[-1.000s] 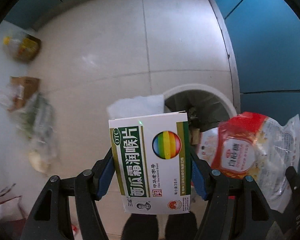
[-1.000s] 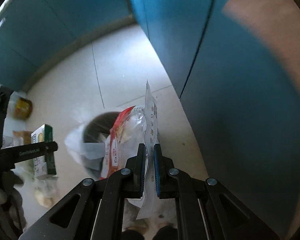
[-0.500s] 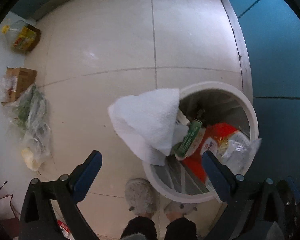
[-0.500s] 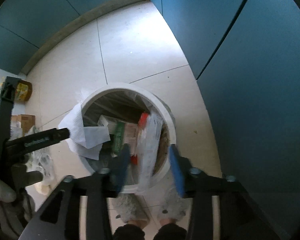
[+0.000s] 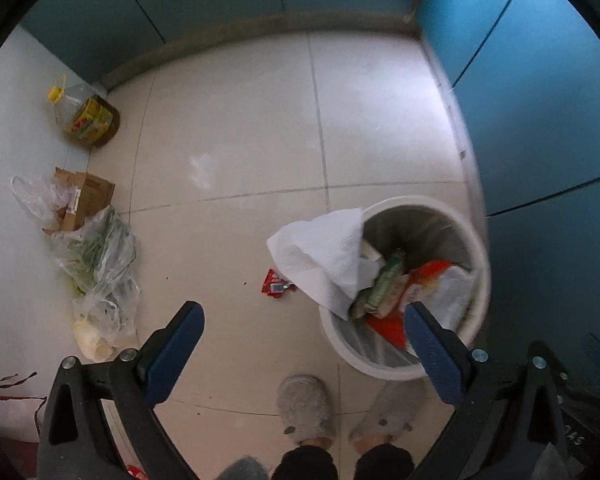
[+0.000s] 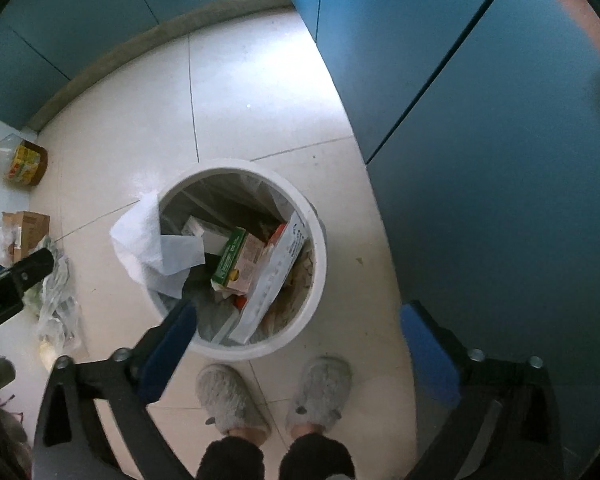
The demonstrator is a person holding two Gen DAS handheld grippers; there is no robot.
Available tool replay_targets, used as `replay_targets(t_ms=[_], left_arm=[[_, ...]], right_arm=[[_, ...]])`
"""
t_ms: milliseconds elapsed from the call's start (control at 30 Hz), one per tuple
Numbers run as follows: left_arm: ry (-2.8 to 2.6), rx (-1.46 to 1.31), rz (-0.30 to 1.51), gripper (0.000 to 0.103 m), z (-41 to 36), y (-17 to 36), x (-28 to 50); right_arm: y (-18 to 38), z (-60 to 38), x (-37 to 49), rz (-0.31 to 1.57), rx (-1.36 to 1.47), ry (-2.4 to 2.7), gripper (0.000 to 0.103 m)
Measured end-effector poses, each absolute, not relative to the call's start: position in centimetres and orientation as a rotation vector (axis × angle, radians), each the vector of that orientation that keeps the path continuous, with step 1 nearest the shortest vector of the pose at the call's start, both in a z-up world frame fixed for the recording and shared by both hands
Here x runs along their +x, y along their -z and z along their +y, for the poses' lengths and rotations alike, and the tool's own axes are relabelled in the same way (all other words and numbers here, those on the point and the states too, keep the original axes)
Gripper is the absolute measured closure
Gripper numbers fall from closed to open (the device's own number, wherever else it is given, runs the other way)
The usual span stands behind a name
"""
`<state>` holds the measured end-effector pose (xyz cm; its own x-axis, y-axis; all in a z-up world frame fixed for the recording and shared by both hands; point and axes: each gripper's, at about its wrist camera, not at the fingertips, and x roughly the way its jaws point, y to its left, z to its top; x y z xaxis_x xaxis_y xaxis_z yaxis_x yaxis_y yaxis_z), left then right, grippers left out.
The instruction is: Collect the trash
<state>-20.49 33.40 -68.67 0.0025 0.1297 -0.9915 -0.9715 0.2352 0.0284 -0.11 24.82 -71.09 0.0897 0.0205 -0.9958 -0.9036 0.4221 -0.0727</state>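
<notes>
"What is the bin (image 6: 318,240) made of?"
"Smooth white plastic, with soft crinkly paper (image 6: 140,240) over its rim."
"And the floor (image 6: 256,92)?"
"Shiny pale tiles. At lower middle, the slippers (image 6: 230,400) look fuzzy, like cloth."

Box (image 6: 236,258) and bag (image 5: 436,284) dropped into bin (image 6: 318,240); both hand-held grippers now open.

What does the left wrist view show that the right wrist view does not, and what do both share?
Only the left wrist view shows the small red wrapper on the floor beside the bin. Only the right wrist view shows the green-and-pink box clearly from above, plus the left gripper's body at the frame edge. Both show the white bin, the paper towel draped over its rim, the oil bottle, the grey slippers, and open fingers holding nothing.
</notes>
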Motion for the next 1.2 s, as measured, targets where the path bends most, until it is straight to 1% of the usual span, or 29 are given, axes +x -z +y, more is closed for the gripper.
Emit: replay_targets(t_ms=[100, 200, 267, 367, 400, 467, 633, 767, 933, 1067, 1200], left_arm=[[-1.097, -0.935, 1.175, 0.001, 32.6, 63.7, -20.4], [-1.109, -0.904, 1.15, 0.001, 31.4, 57.0, -20.3], [-1.115, -0.878, 1.14, 0.001, 30.4, 52.9, -20.4], [-1.115, -0.854, 1.119, 0.001, 28.5, 45.0, -20.8], [-1.116, -0.849, 1.116, 0.001, 28.1, 43.3, -21.0], [-1.109, -0.847, 1.096, 0.001, 26.8, 38.1, -21.3], [-1.1, -0.843, 1.05, 0.001, 24.7, 28.9, -21.5], [-1.087, -0.82, 1.0, 0.001, 23.5, 22.4, -21.2], [-1.068, -0.78, 0.954, 0.001, 22.2, 17.5, -20.7], [-1.038, -0.791, 0.926, 0.001, 21.1, 14.5, -20.3], [-0.975, -0.853, 0.902, 0.001, 20.6, 13.1, -20.1]], right_arm=[[66.6, 24.5, -0.7, 1.262, -0.885, -0.882, 0.0], [60.4, 23.9, -1.1, 1.232, -0.867, -0.929, 0.0], [55.6, 23.3, -1.3, 1.212, -0.857, -0.964, 0.0], [47.5, 22.2, -1.5, 1.183, -0.847, -1.007, 0.0], [45.7, 22.0, -1.6, 1.176, -0.844, -1.017, 0.0], [39.7, 21.1, -1.9, 1.152, -0.848, -1.04, 0.0], [27.8, 19.4, -2.4, 1.106, -0.829, -1.109, 0.0], [20.8, 18.3, -2.4, 1.069, -0.784, -1.142, 0.0], [13.4, 17.2, -1.6, 1.032, -0.709, -1.169, 0.0], [9.6, 16.5, -1.2, 1.04, -0.692, -1.198, 0.0], [6.9, 16.0, -0.9, 1.07, -0.677, -1.234, 0.0]])
